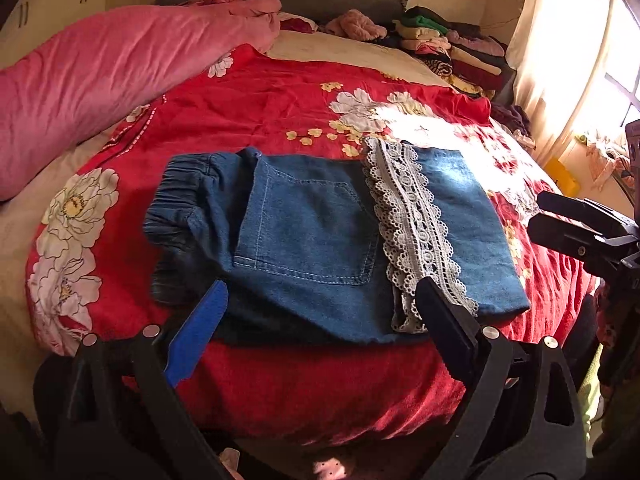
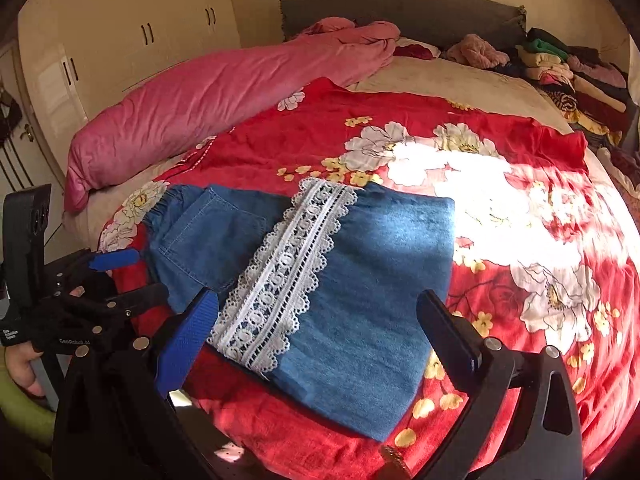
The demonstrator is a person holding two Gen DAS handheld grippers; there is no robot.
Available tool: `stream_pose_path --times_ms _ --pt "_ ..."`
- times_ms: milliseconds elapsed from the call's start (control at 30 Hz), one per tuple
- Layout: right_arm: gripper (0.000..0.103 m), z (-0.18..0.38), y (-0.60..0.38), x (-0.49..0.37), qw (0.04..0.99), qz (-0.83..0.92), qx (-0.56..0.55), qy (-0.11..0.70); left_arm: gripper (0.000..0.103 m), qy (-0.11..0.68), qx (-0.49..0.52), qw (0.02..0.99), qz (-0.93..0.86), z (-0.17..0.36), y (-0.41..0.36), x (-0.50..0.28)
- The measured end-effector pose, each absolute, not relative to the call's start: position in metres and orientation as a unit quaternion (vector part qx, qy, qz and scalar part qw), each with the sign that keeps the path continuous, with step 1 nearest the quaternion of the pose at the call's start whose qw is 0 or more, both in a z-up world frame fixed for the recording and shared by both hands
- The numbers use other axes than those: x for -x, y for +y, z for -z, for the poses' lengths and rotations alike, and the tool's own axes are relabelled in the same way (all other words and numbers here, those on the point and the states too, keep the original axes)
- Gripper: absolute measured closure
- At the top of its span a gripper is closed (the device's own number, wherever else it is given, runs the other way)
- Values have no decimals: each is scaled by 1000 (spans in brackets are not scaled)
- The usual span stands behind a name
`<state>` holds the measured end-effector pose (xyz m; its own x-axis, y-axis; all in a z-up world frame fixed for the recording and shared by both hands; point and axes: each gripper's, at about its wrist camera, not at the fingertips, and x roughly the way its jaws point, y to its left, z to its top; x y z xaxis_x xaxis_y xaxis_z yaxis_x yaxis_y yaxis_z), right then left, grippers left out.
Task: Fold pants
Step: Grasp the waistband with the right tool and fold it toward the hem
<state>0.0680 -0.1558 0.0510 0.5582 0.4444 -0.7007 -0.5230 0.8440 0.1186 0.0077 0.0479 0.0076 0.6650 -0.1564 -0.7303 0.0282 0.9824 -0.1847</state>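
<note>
On the red floral bedspread, toward its near edge, the denim pants lie folded into a compact flat packet. Long axis runs side to side across the bed: elastic waistband at the left end, lace trim crossing the packet right of centre, a plain folded panel beyond it.

Left hand-held gripper: jaws spread wide, nothing between them, hovering over the packet's near edge, tips straddling the pocket area. Right hand-held gripper: also spread wide and empty, over the near edge at the lace end. Neither pad appears to press on the cloth.

Judgement: the pants lie straight ahead of and below both grippers. Left is nearer the waistband end, right nearer the lace end. Fold looks largely done. Any further fold would carry one short end across to the other, along the long axis.
</note>
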Motion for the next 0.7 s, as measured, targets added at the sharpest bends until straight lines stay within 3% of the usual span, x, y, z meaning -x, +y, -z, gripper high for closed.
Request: stream_pose_path --times_ms 600,700 --pt "4 -51 -13 -139 808 -404 100 417 15 404 219 888 21 25 120 -15" --pt "4 -43 14 -151 790 -420 120 430 25 398 225 889 16 28 123 -18"
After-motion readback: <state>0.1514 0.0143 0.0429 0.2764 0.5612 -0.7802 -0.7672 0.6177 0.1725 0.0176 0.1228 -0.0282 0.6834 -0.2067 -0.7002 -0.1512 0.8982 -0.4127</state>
